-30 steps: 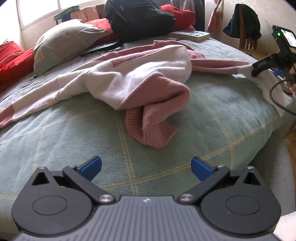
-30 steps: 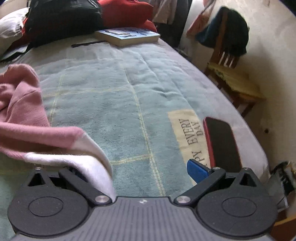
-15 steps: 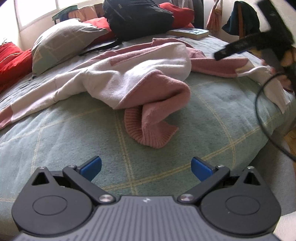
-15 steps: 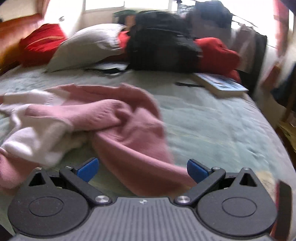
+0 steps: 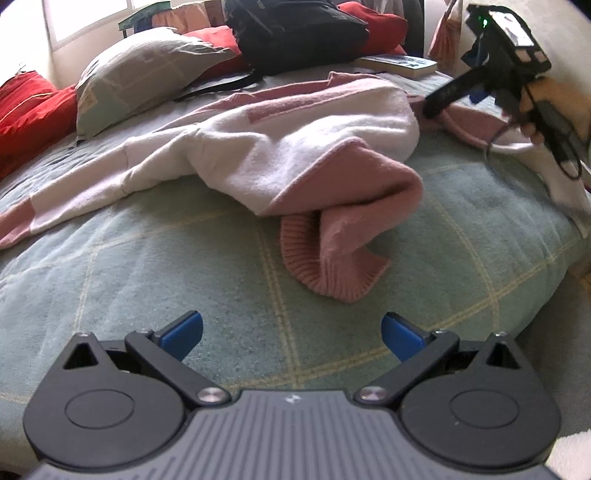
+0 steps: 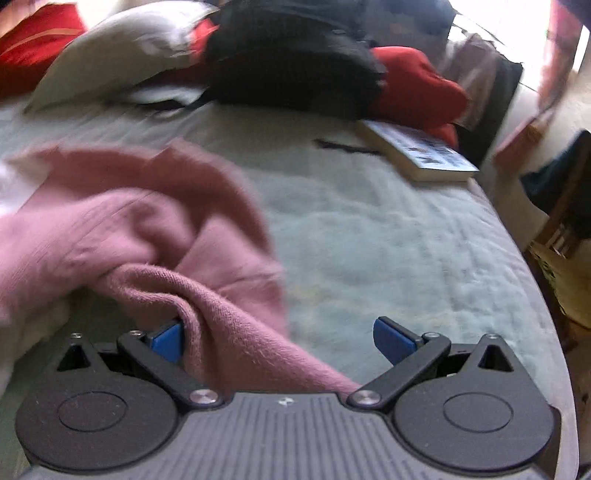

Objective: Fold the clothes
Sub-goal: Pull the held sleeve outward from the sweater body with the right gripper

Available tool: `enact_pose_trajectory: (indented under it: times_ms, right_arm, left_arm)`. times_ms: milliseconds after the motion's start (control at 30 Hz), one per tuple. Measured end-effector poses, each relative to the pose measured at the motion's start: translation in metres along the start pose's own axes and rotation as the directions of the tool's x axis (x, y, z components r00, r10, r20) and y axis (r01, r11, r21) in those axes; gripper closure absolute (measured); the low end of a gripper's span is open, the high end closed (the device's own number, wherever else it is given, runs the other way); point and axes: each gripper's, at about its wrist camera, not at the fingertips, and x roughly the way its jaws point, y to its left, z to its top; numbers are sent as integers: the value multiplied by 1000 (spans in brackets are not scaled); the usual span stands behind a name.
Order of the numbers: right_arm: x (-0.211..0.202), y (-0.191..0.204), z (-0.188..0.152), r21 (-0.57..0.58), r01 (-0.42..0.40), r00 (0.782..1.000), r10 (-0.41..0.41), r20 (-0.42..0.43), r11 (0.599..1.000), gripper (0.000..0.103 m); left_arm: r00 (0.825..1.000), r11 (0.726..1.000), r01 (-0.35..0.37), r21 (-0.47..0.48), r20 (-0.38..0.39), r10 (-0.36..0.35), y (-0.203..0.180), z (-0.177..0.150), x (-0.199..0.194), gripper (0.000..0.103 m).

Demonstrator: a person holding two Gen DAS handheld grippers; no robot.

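A pink and white sweater (image 5: pixel 280 162) lies crumpled across the pale green bedspread (image 5: pixel 147 266), its ribbed pink hem (image 5: pixel 314 266) curled toward me. My left gripper (image 5: pixel 291 332) stands open low over the bedspread, a short way in front of that hem, with nothing between its fingers. In the left wrist view the right gripper (image 5: pixel 436 105) is held by a hand (image 5: pixel 554 103) above the sweater's right sleeve. In the right wrist view my right gripper (image 6: pixel 284 339) is open, and pink sleeve fabric (image 6: pixel 229 325) lies between its fingers, against the left one.
A grey pillow (image 5: pixel 147 70), red cushions (image 5: pixel 26 107) and a black backpack (image 5: pixel 295 29) sit at the head of the bed. A book (image 6: pixel 417 151) lies at the far right. A wooden chair (image 6: pixel 561 236) stands beside the bed's right edge.
The right gripper swung from the bed's right edge to the left and now sits over the pink sleeve. The white sleeve end it had lies on the bed. The left gripper has barely moved.
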Motion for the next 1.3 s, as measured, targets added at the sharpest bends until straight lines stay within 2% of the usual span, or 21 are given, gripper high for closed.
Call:
enact_pose_trajectory:
  times_ms: [300, 367, 433, 600, 733, 867, 933, 1000, 1100, 1133, 1300]
  right_arm:
    - [25, -58, 26, 78, 150, 989, -151, 2, 986, 0]
    - [31, -71, 29, 119, 206, 978, -208, 6, 971, 0]
    - [34, -85, 28, 181, 219, 975, -222, -9, 959, 0]
    - [27, -90, 10, 194, 172, 985, -169, -28, 966, 0]
    - [5, -86, -6, 185, 60, 998, -57, -22, 981, 0]
    - [-22, -87, -19, 208, -66, 998, 69, -8, 976, 0]
    - [-33, -92, -25, 243, -184, 982, 186, 13, 952, 0]
    - [-38, -94, -31, 288, -301, 951, 309, 19, 909, 0]
    - [-36, -87, -42, 328, -402, 905, 425, 4, 855, 0]
    - [-35, -88, -44, 336, -404, 903, 430, -1, 851, 0]
    - [-32, -101, -55, 359, -317, 938, 347, -21, 878, 0]
  left_arm:
    - [1000, 1000, 2, -3, -17, -2, 3, 1, 7, 1]
    - [1000, 1000, -1, -7, -20, 1, 4, 1, 9, 1]
    - [1000, 1000, -4, -7, -21, 4, 4, 1, 9, 1]
    - [1000, 1000, -3, -1, -22, 3, 1, 1, 9, 1]
    - [1000, 1000, 6, 13, -21, -6, -2, 1, 8, 1]
    - [1000, 1000, 12, 26, -19, -12, -7, 1, 5, 1]
    - [1000, 999, 15, 32, -18, -14, -10, 1, 4, 1]
    - [1000, 999, 17, 40, -18, -16, -13, 1, 3, 1]
    - [1000, 999, 18, 47, -18, -17, -16, 1, 3, 1]
    - [1000, 999, 19, 49, -18, -18, -17, 1, 2, 1]
    - [1000, 998, 21, 61, -18, -20, -21, 2, 1, 1]
